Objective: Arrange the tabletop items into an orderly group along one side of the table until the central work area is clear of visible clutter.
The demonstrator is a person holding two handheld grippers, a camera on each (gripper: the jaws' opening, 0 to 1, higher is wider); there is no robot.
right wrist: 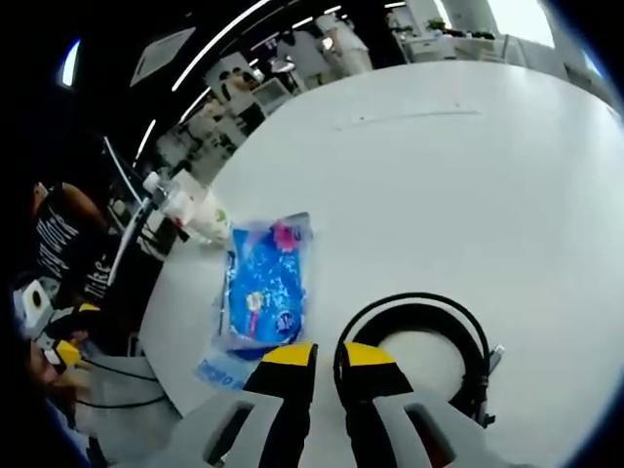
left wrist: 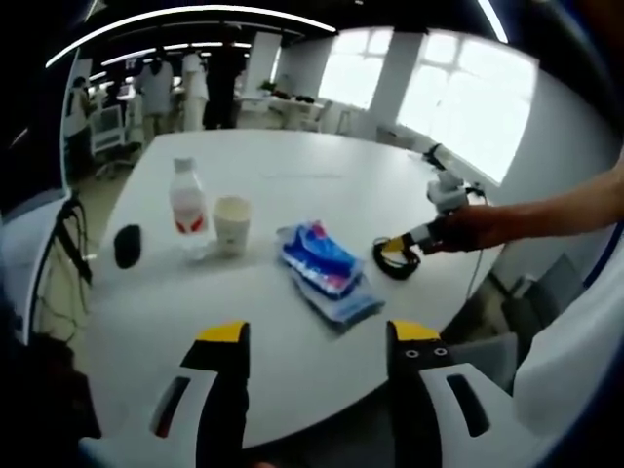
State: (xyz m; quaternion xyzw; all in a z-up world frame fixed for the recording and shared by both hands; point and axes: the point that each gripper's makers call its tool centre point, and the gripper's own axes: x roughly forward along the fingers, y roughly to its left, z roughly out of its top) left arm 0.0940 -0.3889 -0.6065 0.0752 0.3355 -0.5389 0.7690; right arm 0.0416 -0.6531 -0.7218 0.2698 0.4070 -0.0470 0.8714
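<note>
right gripper (right wrist: 327,356) low, pinching cable (right wrist: 419,310) (jaws nearly closed) | left gripper (left wrist: 320,336) spread

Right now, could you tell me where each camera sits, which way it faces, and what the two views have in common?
Left gripper view: rides the left gripper, open, at the table's near edge, facing across it to a water bottle, paper cup and black mouse; the person's arm reaches in from the right.
Right gripper view: rides the right gripper, low over the table, fingers nearly closed at a coiled black cable.
Shared: the blue packet, cable, bottle and white table.
</note>
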